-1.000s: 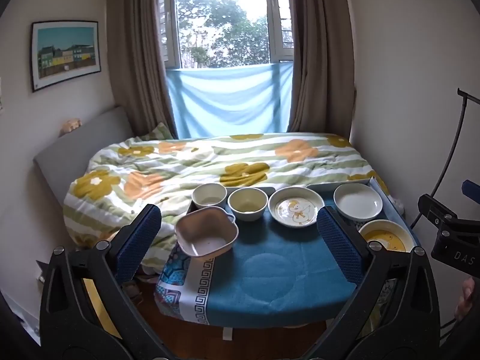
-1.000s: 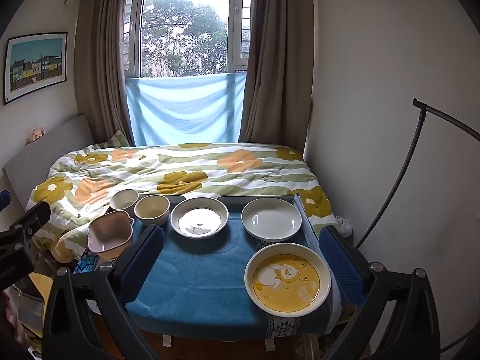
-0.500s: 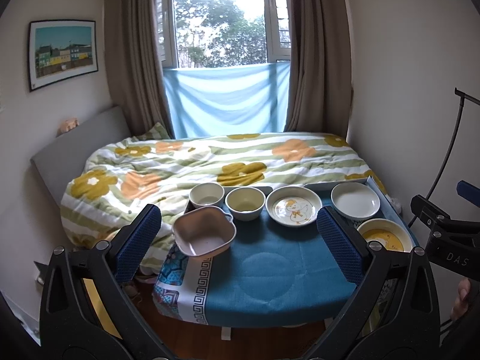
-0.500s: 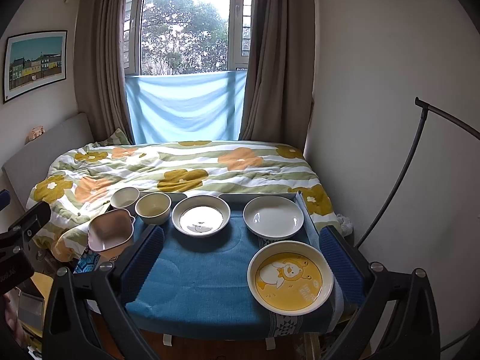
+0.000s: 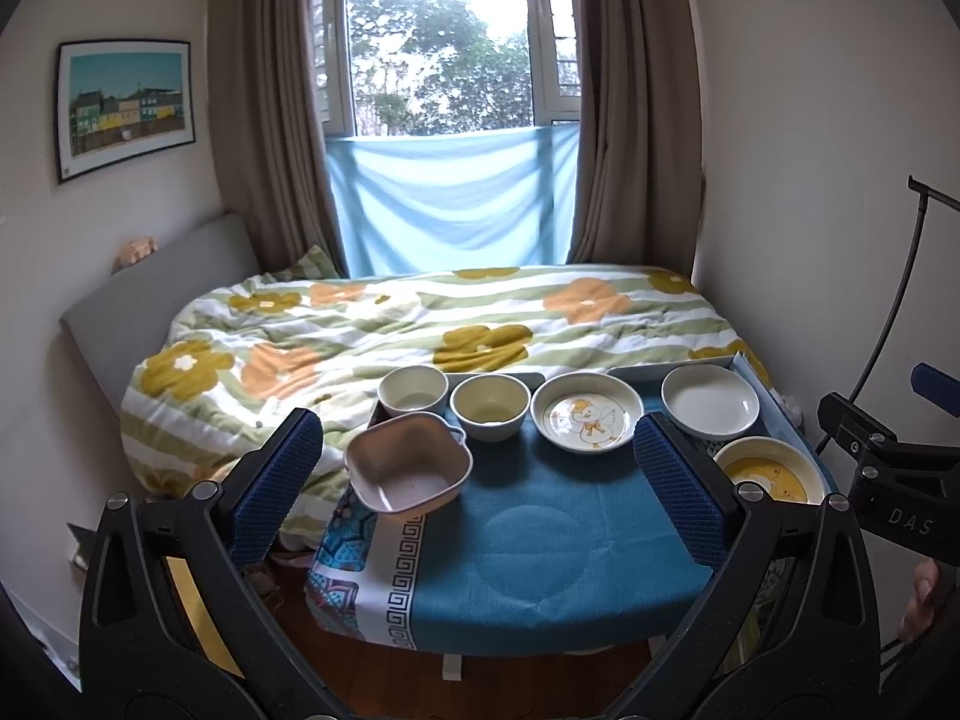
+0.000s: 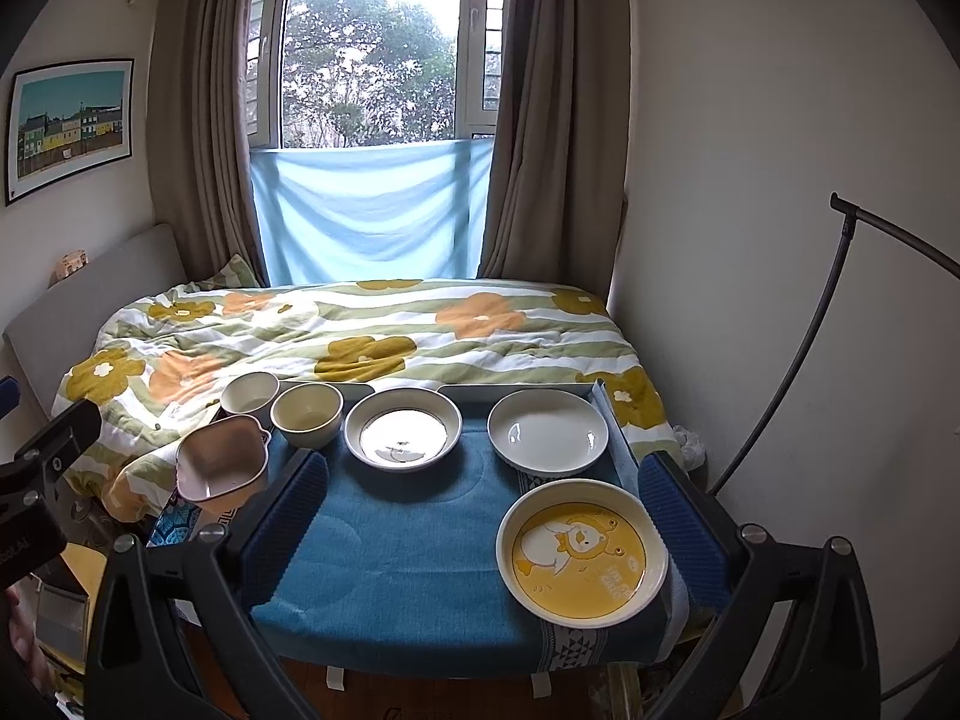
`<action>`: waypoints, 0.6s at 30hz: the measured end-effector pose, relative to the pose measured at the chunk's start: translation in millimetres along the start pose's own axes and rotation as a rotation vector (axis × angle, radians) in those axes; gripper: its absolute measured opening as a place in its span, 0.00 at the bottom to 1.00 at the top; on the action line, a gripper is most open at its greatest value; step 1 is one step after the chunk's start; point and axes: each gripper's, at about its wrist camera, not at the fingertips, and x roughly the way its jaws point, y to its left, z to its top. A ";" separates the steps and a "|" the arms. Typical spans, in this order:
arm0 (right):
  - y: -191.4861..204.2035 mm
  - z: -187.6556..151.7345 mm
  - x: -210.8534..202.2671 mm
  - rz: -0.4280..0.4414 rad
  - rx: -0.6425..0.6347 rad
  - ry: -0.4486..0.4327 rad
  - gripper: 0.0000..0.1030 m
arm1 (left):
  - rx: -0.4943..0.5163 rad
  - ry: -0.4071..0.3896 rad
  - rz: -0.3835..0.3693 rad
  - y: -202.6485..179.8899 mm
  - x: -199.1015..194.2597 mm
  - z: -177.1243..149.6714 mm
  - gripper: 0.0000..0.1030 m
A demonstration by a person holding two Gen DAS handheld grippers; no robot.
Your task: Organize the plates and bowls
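Observation:
A small table with a blue cloth holds the dishes. At the back stand a white bowl, a cream bowl, a duck plate and a plain white plate. A pink square bowl sits at the left edge. A yellow bear plate sits at the front right. My left gripper and right gripper are open, empty, short of the table.
A bed with a flowered quilt lies behind the table. A wall is at the right with a curved black stand. Wooden floor shows below the table's front edge.
Both grippers have drawn back and lifted slightly, so the table sits a little farther away in view. No dish has moved.

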 end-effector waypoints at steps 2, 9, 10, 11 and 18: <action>0.0 -0.2 0.0 -0.001 -0.001 0.000 1.00 | -0.001 0.000 0.000 -0.3 0.1 0.1 1.00; -0.6 0.7 0.2 0.000 0.000 0.001 1.00 | -0.003 0.000 0.001 -0.4 0.1 0.1 1.00; -0.5 0.6 0.3 0.001 0.000 0.001 1.00 | -0.004 -0.001 0.001 -0.5 -0.2 0.0 0.99; -0.4 0.5 0.5 0.001 0.000 0.001 1.00 | -0.004 0.000 0.001 -0.3 -0.2 0.0 0.99; 0.3 0.9 0.2 -0.001 0.000 0.001 1.00 | -0.005 0.007 -0.004 1.7 0.0 -0.9 1.00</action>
